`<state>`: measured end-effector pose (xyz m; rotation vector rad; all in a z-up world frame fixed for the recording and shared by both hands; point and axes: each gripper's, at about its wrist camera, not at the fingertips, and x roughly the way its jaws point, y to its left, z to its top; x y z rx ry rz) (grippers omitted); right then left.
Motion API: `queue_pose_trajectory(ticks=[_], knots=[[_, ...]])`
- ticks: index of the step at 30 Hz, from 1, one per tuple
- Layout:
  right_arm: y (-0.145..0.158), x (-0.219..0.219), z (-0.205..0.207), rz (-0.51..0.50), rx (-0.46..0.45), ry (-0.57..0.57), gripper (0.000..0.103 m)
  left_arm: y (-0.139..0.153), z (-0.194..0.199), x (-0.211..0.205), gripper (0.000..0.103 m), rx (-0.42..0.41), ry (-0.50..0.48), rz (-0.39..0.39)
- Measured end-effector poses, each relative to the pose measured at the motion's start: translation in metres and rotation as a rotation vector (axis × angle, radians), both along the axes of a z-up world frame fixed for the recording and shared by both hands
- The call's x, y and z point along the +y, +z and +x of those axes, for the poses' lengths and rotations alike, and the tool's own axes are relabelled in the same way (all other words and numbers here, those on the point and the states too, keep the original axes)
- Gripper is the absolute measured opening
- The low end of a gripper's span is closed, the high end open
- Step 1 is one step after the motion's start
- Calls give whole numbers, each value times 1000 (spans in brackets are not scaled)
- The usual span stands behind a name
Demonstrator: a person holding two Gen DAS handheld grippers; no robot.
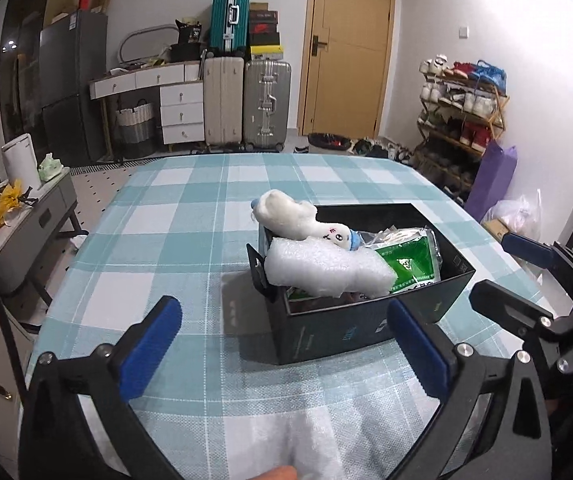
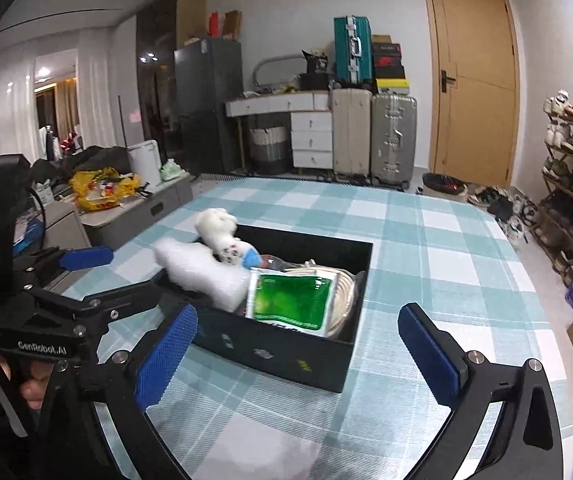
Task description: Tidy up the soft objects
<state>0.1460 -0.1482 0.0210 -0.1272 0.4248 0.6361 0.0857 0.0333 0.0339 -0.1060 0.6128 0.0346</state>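
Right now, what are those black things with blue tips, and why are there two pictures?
They are tongs a person squeezes by hand, one in each hand. Each carries a camera looking along its fingers, so each picture is one tong's view. The left tongs and right tongs are both open and hold nothing. On the checked tablecloth sits a black box. In it are a white plush toy, white bubble wrap and a green packet.
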Motion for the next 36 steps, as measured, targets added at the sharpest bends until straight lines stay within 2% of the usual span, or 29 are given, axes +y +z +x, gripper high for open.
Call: queue_pose_trajectory(ticks=[5, 13, 28, 36], knots=[[-3, -3, -8, 23, -28, 20, 102, -8, -3, -4, 103, -22, -3, 23], [-11, -11, -3, 57, -11, 12, 102, -18, -1, -11, 103, -59, 8, 56], [-16, -15, -8, 65, -57, -7, 102, -16, -6, -4, 103, -93, 10, 9], [-15, -18, -13, 75, -84, -17, 102, -14, -11, -9, 103, -118, 3, 28]])
